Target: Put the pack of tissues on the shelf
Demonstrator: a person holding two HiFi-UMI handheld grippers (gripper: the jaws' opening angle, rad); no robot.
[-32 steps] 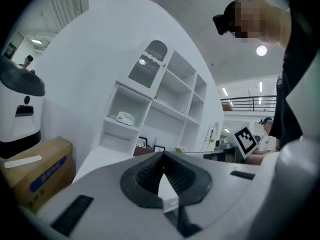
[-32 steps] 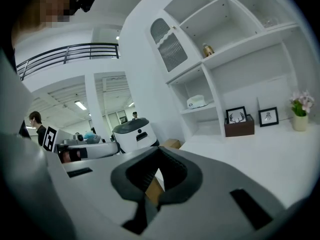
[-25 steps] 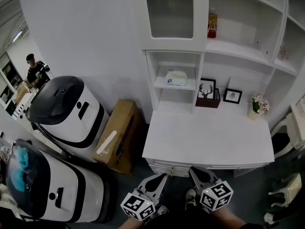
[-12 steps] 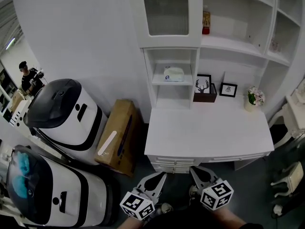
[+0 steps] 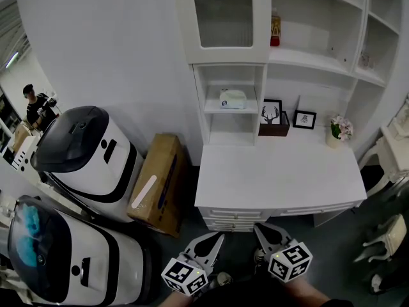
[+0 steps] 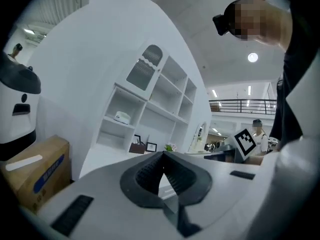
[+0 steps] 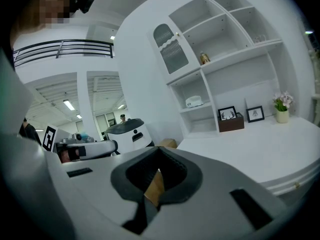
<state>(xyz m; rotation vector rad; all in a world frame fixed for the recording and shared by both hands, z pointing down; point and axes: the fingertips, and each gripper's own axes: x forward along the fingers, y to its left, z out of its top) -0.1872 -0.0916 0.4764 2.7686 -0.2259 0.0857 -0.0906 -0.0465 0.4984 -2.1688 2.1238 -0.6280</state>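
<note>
The pack of tissues (image 5: 232,98) is white and lies on the middle shelf of the narrow white shelf column (image 5: 231,112) above the desk; it also shows as the tissue pack (image 6: 122,117) and the pack (image 7: 194,102) in the two gripper views. My left gripper (image 5: 216,238) and right gripper (image 5: 260,229) hang low in front of the desk's front edge, far from the pack. Both are shut with nothing between their jaws. In their own views the left gripper (image 6: 162,154) and right gripper (image 7: 159,149) show tips that meet.
A white desk (image 5: 275,178) carries a brown box with a deer picture (image 5: 273,121), a small frame (image 5: 304,119) and a flower vase (image 5: 339,132). A cardboard box (image 5: 158,181) and two white-and-black machines (image 5: 89,152) stand to the left. A red bottle (image 5: 275,29) sits higher up.
The head view has shifted slightly, so the shelf and desk sit a little further left. Both grippers stay shut in the same place; the pack has not moved.
</note>
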